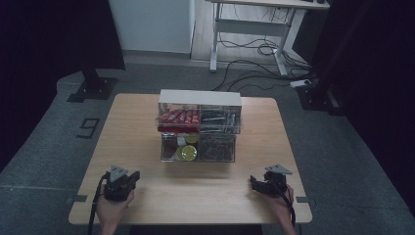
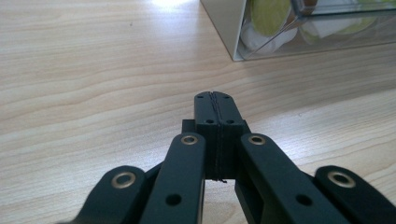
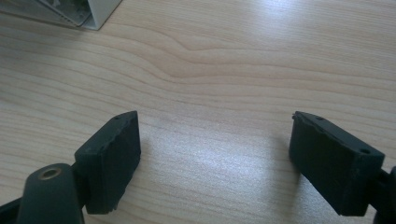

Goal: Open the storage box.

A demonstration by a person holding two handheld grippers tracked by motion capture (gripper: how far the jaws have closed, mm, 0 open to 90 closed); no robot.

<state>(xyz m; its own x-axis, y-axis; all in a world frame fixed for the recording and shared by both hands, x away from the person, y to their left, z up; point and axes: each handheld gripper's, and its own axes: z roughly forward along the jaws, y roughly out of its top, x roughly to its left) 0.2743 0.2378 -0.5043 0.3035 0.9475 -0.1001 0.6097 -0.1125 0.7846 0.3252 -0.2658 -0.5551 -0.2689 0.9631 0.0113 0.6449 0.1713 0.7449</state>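
Observation:
A clear plastic drawer unit (image 1: 198, 132) stands mid-table; its upper tier holds red packets and dark items, and its lower drawer (image 2: 299, 28) holds round yellow-green things. My left gripper (image 1: 133, 176) rests at the front left of the table, jaws shut flat against each other (image 2: 215, 99) with nothing between them, pointing toward the unit's lower left corner. Over at the front right, my right gripper (image 1: 254, 182) stands open (image 3: 215, 149) above bare wood with nothing between its pads. A corner of the unit (image 3: 88, 11) sits far beyond it at the upper left.
The wooden table (image 1: 137, 127) has bare room on both sides of the unit and along the front edge. Beyond it on the grey floor are a black stand base (image 1: 93, 88), a white desk frame (image 1: 249, 29) and loose cables (image 1: 264, 63).

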